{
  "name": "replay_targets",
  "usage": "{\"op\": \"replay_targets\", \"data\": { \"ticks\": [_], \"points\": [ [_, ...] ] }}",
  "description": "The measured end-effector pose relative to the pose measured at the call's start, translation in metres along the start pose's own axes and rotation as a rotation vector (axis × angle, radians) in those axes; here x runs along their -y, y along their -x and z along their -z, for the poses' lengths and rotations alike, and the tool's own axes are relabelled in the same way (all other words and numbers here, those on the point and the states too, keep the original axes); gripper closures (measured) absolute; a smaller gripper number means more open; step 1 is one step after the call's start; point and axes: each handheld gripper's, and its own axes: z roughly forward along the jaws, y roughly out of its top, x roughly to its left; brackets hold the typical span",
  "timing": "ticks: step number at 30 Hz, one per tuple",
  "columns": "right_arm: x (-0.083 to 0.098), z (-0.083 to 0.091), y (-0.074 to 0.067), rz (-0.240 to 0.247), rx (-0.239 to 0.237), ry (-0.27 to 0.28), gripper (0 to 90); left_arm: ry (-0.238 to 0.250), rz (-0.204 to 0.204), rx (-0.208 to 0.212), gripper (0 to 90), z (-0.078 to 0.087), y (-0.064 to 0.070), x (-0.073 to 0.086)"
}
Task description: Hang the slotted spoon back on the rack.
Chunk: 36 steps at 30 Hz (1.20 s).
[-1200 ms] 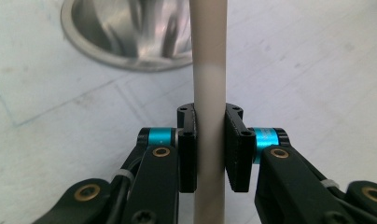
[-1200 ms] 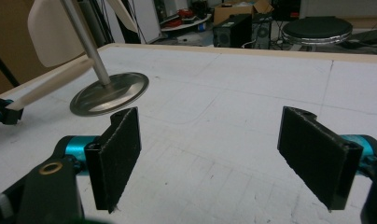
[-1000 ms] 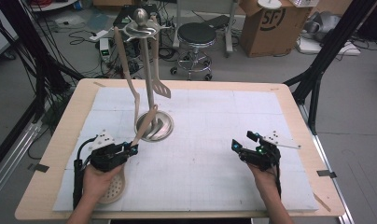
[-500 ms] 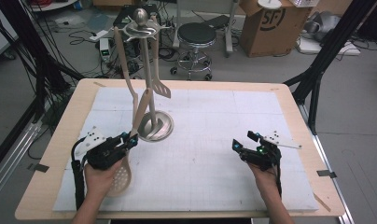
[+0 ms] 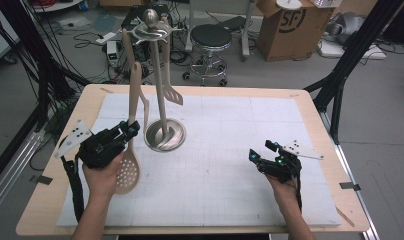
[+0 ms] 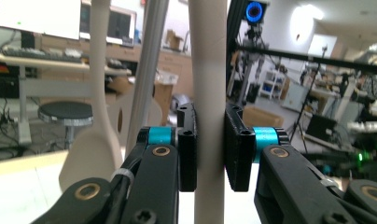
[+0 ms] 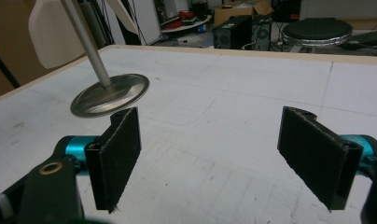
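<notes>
Left gripper (image 5: pixel 121 137) clamped on slotted spoon (image 5: pixel 128 150) handle, spoon upright beside the utensil stand (image 5: pixel 162 105); hanging step, I judge; next: handle hole onto a hook; right gripper (image 5: pixel 262 156) wide open, empty.

"SF" in a circle on cardboard box (image 5: pixel 285 25)

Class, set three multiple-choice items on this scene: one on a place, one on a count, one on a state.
1. Where does the stand's round base sit?
A. on the white mat
B. on the floor
C. on the stool

2. How many utensils hang from the stand?
A. none
B. two
C. five

3. How does the right tool stand?
A. shut on a spoon
B. open
C. shut on the stand

Answers:
1 A: the base rests on the mat.
2 B: two utensils hang there.
3 B: right tool holds nothing.
</notes>
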Motion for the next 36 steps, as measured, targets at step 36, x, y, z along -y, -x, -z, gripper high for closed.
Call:
{"op": "replay_targets", "data": {
  "ticks": [36],
  "points": [
    [0.000, 0.000, 0.000, -0.001, -0.002, 0.004, 20.3, -0.005, -0.026, -0.024, 43.8, -0.014, -0.015, -0.013]
  ]
}}
